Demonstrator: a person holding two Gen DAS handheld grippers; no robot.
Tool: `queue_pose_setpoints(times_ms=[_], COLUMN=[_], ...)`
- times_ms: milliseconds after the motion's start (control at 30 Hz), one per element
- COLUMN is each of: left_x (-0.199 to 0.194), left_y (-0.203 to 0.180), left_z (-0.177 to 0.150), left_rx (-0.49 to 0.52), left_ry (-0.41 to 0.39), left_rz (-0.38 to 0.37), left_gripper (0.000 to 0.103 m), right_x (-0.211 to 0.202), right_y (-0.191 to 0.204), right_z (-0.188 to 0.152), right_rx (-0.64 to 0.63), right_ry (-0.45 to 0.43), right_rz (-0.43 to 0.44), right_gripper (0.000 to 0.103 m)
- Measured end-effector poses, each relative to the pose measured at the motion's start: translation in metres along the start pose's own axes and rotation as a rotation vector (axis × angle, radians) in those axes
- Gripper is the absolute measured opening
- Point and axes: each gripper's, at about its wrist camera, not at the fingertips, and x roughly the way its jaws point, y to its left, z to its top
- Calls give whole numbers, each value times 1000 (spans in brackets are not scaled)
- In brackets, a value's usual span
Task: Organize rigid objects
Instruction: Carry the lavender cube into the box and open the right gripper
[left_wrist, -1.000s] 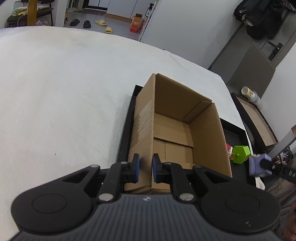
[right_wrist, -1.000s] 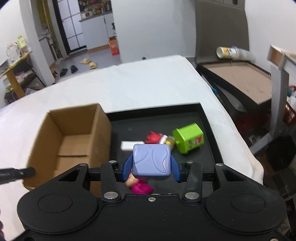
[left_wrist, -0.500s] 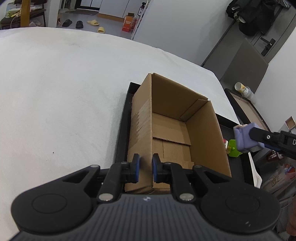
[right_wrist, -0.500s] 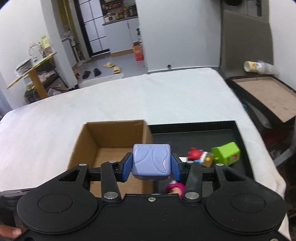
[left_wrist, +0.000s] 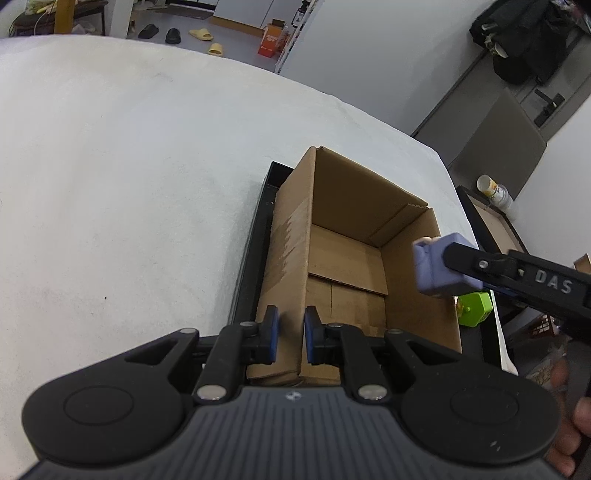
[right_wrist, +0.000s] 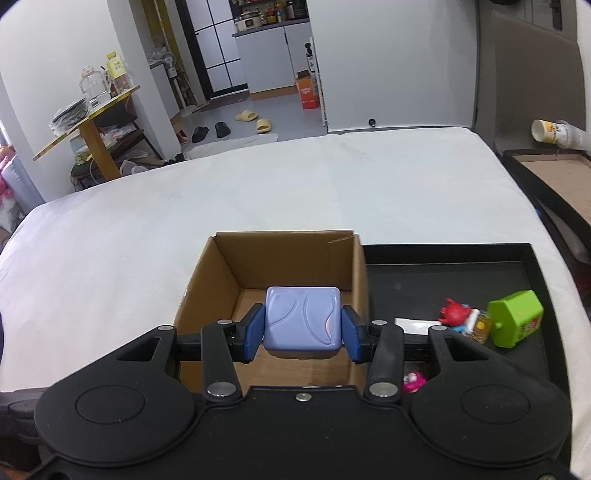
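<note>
An open cardboard box (left_wrist: 347, 254) stands at the left end of a black tray (right_wrist: 443, 266) on the white-covered table. My left gripper (left_wrist: 290, 334) is shut on the box's near left wall. My right gripper (right_wrist: 303, 332) is shut on a lavender block (right_wrist: 302, 321) and holds it above the box's opening (right_wrist: 288, 295). The block also shows in the left wrist view (left_wrist: 434, 267), over the box's right wall. A green toy (right_wrist: 515, 318), a red crab figure (right_wrist: 452, 310), a white strip (right_wrist: 412, 323) and a pink figure (right_wrist: 413, 381) lie on the tray right of the box.
The white table cover (left_wrist: 110, 184) spreads wide to the left and behind the box. A second black-framed tray (right_wrist: 554, 173) with a tipped cup (right_wrist: 552, 133) sits off the table's right edge. A hand (left_wrist: 576, 435) holds the right gripper.
My right gripper has carried the lavender block left from above the tray's toys to above the box opening. My left gripper has stayed shut on the box wall.
</note>
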Motion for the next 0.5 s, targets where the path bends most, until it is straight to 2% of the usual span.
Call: queue_pose_setpoints(times_ms=[500], left_x=[4], left_y=[5], left_z=[4], left_rx=[-62], left_ry=[-14], left_rz=[-16], left_gripper=[14], right_x=[48], right_y=[16], right_z=[8], right_rx=[19], right_ry=[26], right_rz=[26], right_gripper=[43])
